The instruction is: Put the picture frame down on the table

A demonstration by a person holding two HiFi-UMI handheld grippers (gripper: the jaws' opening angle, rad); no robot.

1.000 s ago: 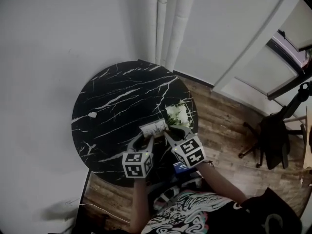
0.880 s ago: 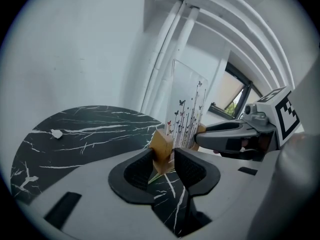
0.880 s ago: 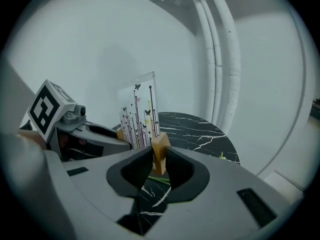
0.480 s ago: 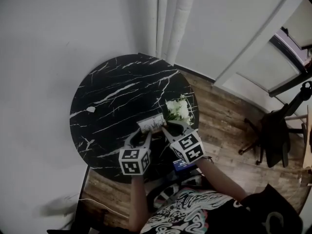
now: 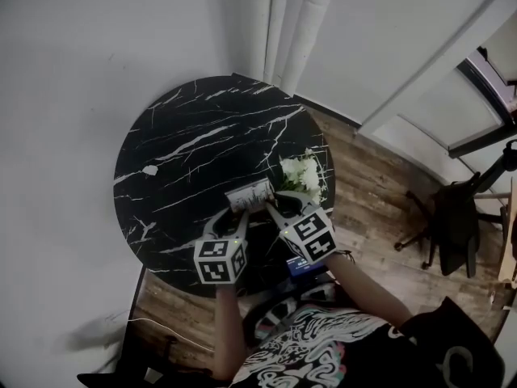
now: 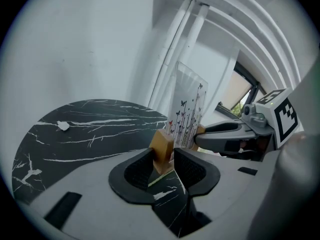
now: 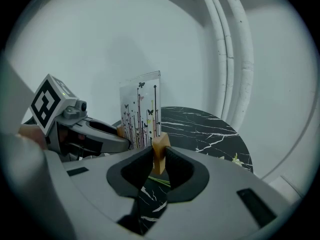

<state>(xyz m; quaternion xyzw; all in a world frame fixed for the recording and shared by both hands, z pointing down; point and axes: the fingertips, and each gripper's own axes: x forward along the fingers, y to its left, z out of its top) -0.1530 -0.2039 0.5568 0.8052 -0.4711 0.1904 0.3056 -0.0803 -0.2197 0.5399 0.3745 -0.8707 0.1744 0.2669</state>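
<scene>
The picture frame [image 5: 250,195] is a clear upright panel printed with flowers and butterflies [image 6: 187,109] [image 7: 141,111], on two wooden feet. My left gripper [image 5: 239,220] is shut on one wooden foot [image 6: 161,154]. My right gripper [image 5: 272,213] is shut on the other wooden foot [image 7: 159,151]. The frame is held over the near right part of the round black marble table [image 5: 186,160]. I cannot tell whether its feet touch the tabletop.
White flowers [image 5: 302,176] lie on the table just right of the frame, their green stems [image 7: 159,182] showing under the right jaws. A small white scrap [image 5: 149,170] lies at the table's left. White pipes [image 5: 295,23] run up the wall behind. An office chair [image 5: 452,225] stands at right.
The view has shifted a little; the table edge and flowers sit slightly differently in the head view. Both grippers still hold the frame in about the same place over the table.
</scene>
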